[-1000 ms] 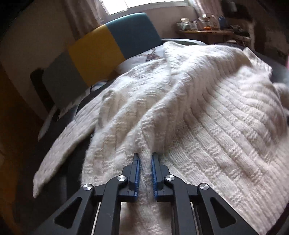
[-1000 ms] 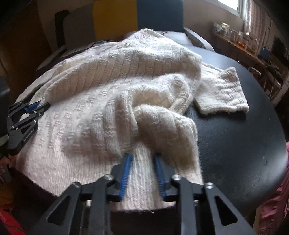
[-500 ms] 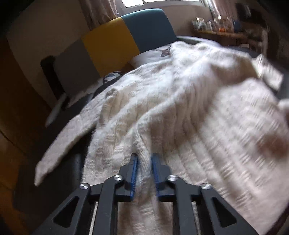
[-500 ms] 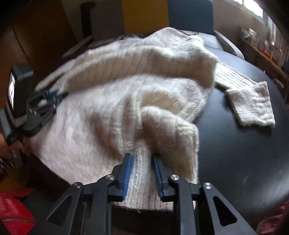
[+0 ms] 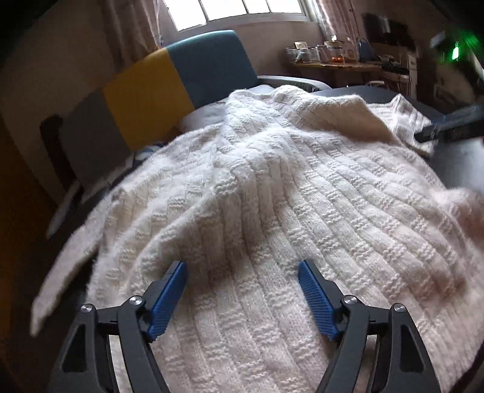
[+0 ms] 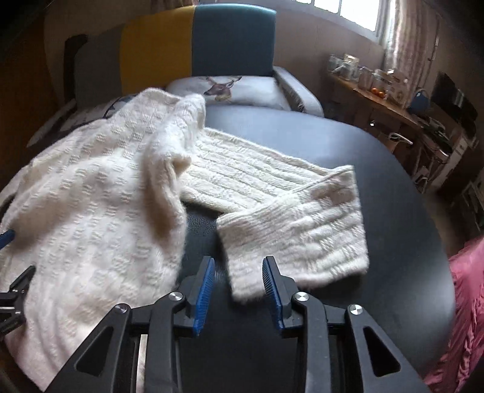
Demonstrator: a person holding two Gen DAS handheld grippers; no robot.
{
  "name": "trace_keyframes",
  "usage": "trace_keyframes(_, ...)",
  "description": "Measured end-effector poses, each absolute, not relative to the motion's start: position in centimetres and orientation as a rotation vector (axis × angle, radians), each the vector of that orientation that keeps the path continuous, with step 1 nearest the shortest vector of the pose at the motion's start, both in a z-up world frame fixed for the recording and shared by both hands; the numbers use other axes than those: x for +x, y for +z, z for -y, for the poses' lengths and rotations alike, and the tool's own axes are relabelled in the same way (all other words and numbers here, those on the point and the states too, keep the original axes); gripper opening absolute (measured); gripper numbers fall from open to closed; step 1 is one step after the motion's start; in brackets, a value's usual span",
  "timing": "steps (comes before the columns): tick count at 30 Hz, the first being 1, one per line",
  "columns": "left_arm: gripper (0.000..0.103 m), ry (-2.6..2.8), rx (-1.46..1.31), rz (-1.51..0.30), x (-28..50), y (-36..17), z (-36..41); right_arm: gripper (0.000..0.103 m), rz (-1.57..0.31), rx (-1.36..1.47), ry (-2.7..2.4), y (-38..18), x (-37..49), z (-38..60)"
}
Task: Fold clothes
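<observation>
Left claw: my left gripper [image 5: 240, 269] has its jaws spread wide, holding nothing, blue pads [image 5: 165, 299] just above the knit.
Right claw: my right gripper [image 6: 238, 266] is open too, nothing pinched; one pad sits over bare table, the other at the near corner of the cuff.
Sweater: the white sweater [image 5: 272, 196] lies rumpled on the table, its body filling the left view right up to my fingers.
Sleeve: in the right view one sleeve [image 6: 242, 178] runs out flat from the heaped body toward the right, doubling back so the cuff [image 6: 296, 235] ends just ahead of my right gripper.
Far sleeve: in the left view another sleeve [image 5: 60, 278] trails off the left edge, blurred.
Table: dark, round table [image 6: 378, 169], bare on the right side beyond the cuff.
Pink cloth: a pink fabric [image 6: 466, 308] shows at the right rim, beside the table.
Chair: a chair [image 6: 233, 39] with grey, yellow and teal back panels stands past the table.
Cushion: a deer-print cushion [image 6: 224, 87] rests on its seat.
Shelf: a wooden shelf [image 6: 381, 99] with jars lines the far wall under the window [image 5: 236, 12].
</observation>
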State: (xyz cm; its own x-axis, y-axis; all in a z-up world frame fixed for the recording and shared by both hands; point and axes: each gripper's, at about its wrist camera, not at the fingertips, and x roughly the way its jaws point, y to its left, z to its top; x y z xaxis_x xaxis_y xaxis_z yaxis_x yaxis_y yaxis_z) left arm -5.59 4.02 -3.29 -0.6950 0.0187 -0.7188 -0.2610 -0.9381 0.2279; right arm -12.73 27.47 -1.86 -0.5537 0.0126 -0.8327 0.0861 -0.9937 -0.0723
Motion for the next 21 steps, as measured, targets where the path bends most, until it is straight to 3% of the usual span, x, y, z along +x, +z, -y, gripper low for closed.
trace_keyframes(4, 0.084, 2.684, -1.221, -0.272, -6.5, -3.6, -2.3, 0.033, -0.185, 1.531, -2.707, -4.3, -14.2, -27.6)
trace_keyframes(5, 0.084, 2.674, -1.235, -0.232, -6.7, -3.6, -1.9, 0.030, -0.179, 1.525, -2.718, -4.5, -14.3, -27.7)
trace_keyframes(7, 0.085, 2.678, -1.231, -0.242, -6.6, -3.7, -2.0, 0.011, -0.182, 1.531, -2.730, -4.4, -14.5, -28.1)
trace_keyframes(10, 0.083, 2.679, -1.226, -0.249, -6.2, -3.6, -2.1, 0.008, -0.148, 1.495, -2.749, -3.4, -14.5, -29.3)
trace_keyframes(11, 0.079, 2.673, -1.227, -0.240, -6.1, -3.4, -2.2, 0.008, -0.137, 1.477, -2.785, -2.4, -14.6, -30.5)
trace_keyframes(13, 0.054, 2.645, -1.235, -0.209, -6.0, -2.9, -2.3, 0.008, -0.115, 1.438, -2.857, -0.6, -14.7, -32.9)
trace_keyframes(19, 0.047, 2.610, -1.247, -0.243, -6.8, -1.9, -4.1, 0.008, -0.014, 1.353, -3.058, 4.3, -15.4, -40.7)
trace_keyframes(20, 0.042, 2.594, -1.258, -0.263, -6.9, -2.3, -4.6, 0.008, 0.012, 1.356, -3.095, 4.9, -15.7, -42.6)
trace_keyframes(21, 0.028, 2.578, -1.268, -0.282, -7.0, -2.7, -5.1, 0.008, 0.030, 1.365, -3.116, 5.2, -15.7, -43.8)
